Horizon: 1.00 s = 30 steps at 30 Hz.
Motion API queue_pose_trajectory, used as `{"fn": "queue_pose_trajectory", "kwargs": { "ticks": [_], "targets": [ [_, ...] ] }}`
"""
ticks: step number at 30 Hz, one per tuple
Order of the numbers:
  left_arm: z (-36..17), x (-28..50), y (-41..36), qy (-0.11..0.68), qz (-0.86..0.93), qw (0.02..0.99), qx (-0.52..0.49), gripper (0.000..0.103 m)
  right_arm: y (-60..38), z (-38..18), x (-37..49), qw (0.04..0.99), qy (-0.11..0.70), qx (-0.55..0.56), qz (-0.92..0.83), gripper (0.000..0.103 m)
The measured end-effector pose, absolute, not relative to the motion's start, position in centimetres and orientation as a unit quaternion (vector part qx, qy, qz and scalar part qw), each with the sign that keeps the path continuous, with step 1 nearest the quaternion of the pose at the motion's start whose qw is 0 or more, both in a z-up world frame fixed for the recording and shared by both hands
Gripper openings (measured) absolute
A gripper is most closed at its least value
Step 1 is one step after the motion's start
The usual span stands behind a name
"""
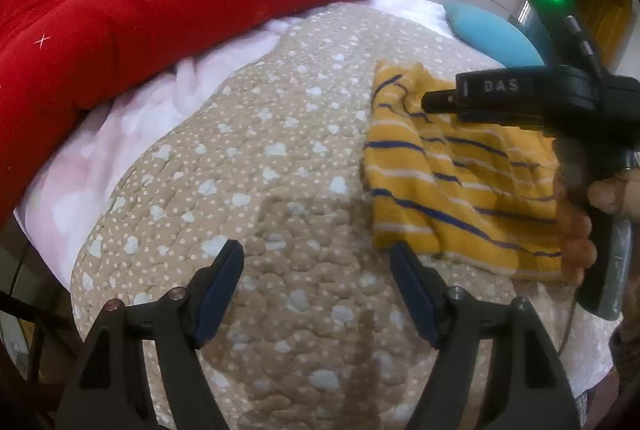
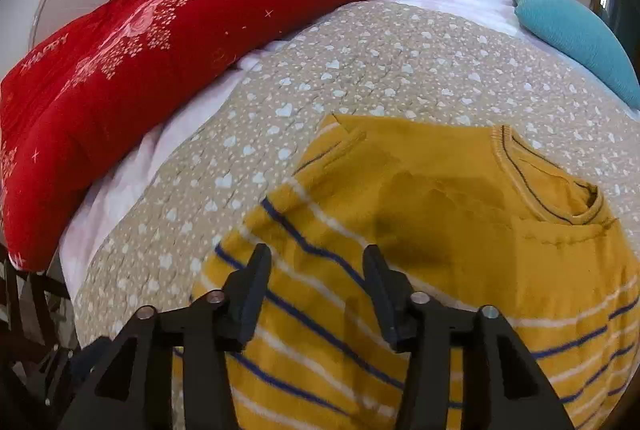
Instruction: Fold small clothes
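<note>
A small mustard-yellow sweater [image 2: 440,230] with blue and white stripes lies on the beige quilt, partly folded, its collar at the right. My right gripper [image 2: 316,258] hovers over its striped lower part with the jaws open and nothing pinched between them. In the left wrist view the sweater [image 1: 460,182] lies at the right, and the right gripper's black body [image 1: 532,98] held by a hand [image 1: 580,230] is above it. My left gripper [image 1: 316,254] is open over bare quilt, just left of the sweater's near corner.
The beige quilt [image 1: 280,150] with white hearts covers a bed over a white sheet [image 1: 132,134]. A red padded blanket [image 2: 160,50] is heaped along the far left. A teal pillow [image 2: 576,30] lies at the far right.
</note>
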State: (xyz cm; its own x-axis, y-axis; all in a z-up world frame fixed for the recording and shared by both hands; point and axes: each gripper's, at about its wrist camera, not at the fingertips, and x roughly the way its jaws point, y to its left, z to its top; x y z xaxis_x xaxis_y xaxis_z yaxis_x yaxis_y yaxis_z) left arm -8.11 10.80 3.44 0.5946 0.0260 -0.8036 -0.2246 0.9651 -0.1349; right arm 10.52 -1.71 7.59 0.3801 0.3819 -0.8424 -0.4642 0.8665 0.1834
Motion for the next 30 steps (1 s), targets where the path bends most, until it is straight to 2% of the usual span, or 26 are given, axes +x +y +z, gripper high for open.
{"fn": "queue_pose_trajectory", "kwargs": {
  "ticks": [6, 12, 19, 26, 29, 30],
  "targets": [
    [3.1, -8.0, 10.4, 0.449, 0.067, 0.884, -0.11, 0.077, -1.0, 7.6, 9.6, 0.815, 0.508, -0.059, 0.272, 0.063],
    [2.5, -7.9, 11.3, 0.454, 0.07, 0.88, -0.123, 0.077, 0.6, 7.0, 9.9, 0.812, 0.515, -0.065, 0.267, 0.065],
    [2.1, -8.7, 13.8, 0.445, 0.071, 0.874, -0.183, 0.077, 2.4, 5.7, 9.9, 0.807, 0.527, -0.076, 0.255, 0.069],
    [1.9, -9.2, 14.5, 0.434, 0.064, 0.873, -0.214, 0.077, 4.3, 4.9, 10.6, 0.804, 0.541, -0.092, 0.23, 0.081],
    [1.8, -9.3, 14.7, 0.43, 0.063, 0.873, -0.223, 0.077, 5.9, 3.9, 10.7, 0.803, 0.547, -0.142, 0.192, 0.081],
    [1.8, -9.4, 14.7, 0.429, 0.062, 0.873, -0.226, 0.077, 6.5, 3.4, 10.7, 0.8, 0.548, -0.165, 0.183, 0.078]
  ]
}}
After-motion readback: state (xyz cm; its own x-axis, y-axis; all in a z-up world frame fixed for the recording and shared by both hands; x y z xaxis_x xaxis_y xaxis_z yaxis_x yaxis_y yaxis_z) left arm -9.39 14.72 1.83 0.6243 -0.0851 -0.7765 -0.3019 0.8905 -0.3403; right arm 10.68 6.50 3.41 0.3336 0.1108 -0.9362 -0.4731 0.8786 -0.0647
